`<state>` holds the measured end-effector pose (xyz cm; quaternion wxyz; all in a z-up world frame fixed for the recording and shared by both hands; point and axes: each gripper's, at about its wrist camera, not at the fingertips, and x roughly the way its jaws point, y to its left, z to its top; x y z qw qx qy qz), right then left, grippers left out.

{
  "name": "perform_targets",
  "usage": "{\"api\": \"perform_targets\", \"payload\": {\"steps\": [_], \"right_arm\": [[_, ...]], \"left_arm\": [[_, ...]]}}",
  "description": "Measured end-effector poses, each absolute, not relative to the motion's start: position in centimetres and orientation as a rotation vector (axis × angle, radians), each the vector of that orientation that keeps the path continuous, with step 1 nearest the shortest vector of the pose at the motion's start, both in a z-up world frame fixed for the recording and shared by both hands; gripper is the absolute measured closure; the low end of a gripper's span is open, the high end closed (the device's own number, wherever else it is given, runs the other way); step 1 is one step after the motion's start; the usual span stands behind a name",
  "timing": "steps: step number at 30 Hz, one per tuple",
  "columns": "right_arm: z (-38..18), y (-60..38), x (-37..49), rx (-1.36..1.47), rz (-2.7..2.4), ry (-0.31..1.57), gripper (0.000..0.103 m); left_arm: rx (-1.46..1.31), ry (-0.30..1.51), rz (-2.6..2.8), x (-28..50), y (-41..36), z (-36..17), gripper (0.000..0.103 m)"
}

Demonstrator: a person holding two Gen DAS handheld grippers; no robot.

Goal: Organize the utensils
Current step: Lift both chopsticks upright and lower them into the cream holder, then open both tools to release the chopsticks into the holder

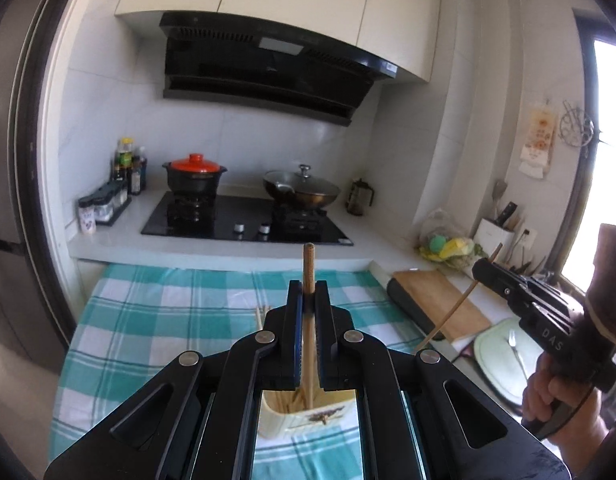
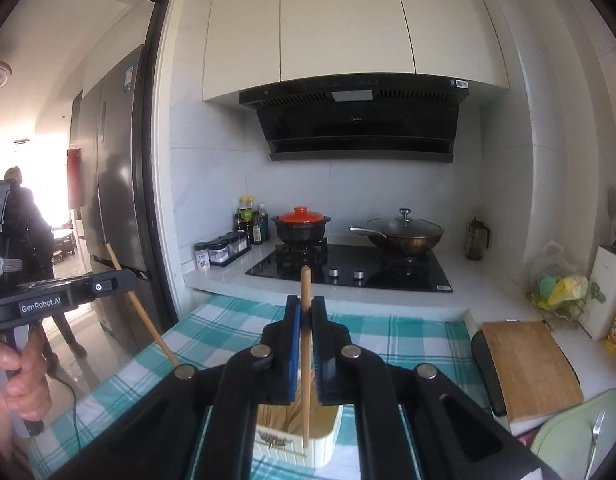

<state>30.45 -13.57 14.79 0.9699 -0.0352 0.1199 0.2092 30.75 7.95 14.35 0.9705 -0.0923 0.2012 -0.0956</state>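
My left gripper point(image 1: 309, 286) is shut on a wooden chopstick point(image 1: 308, 268) held upright, its lower end inside a cream utensil holder point(image 1: 280, 416) that holds several chopsticks. My right gripper point(image 2: 306, 304) is shut on another wooden chopstick point(image 2: 306, 292), its lower end in the same cream holder point(image 2: 323, 440). The right gripper also shows in the left wrist view point(image 1: 481, 270) at the right, with its chopstick point(image 1: 455, 306) slanting down. The left gripper shows in the right wrist view point(image 2: 126, 278) at the left, with its chopstick point(image 2: 148, 320).
The holder stands on a teal checked cloth point(image 1: 168, 312). A wooden cutting board point(image 2: 531, 368) and a pale green tray point(image 2: 563, 436) with a fork point(image 2: 593, 436) lie at the right. A hob point(image 2: 347, 268) with a red-lidded pot and a wok is behind. A knife block point(image 2: 609, 288) stands far right.
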Motion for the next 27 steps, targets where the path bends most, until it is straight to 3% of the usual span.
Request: {"api": "perform_targets", "payload": {"steps": [4,13,14,15,16,17,18,21,24,27], "right_arm": [[13.0,-11.4,35.0,-0.111,0.451,0.308,0.097],[4.9,-8.3,43.8,-0.118,0.493,0.657,0.097],[4.2,-8.1,44.7,-0.111,0.501,0.687,0.097],[3.5,-8.1,45.3,-0.104,0.501,0.708,0.090],[3.1,-8.1,45.9,-0.094,0.499,0.714,0.069],[3.0,-8.4,46.1,-0.080,0.495,0.701,0.057],[3.2,-8.8,46.0,-0.060,0.488,0.674,0.044],[4.1,-10.2,45.1,-0.006,0.479,0.629,0.044],[5.3,-11.3,43.2,-0.012,0.439,0.567,0.039],[6.3,-12.0,40.7,-0.030,0.418,0.520,0.032]], "left_arm": [[-0.169,0.498,-0.172,35.6,7.4,11.8,0.100],[-0.113,0.710,-0.122,43.0,6.1,3.8,0.096],[-0.112,0.721,-0.111,43.3,6.1,3.3,0.084],[-0.114,0.728,-0.097,43.4,6.3,3.0,0.072],[-0.121,0.718,-0.080,43.2,6.6,3.0,0.044],[-0.125,0.693,-0.061,42.7,6.8,3.2,0.027],[-0.122,0.662,-0.045,41.9,7.2,3.5,0.023],[-0.061,0.608,-0.020,39.5,7.5,4.4,0.018],[0.022,0.526,0.057,36.5,7.1,5.2,0.002],[0.082,0.454,0.121,33.7,6.2,5.5,0.001]]}}
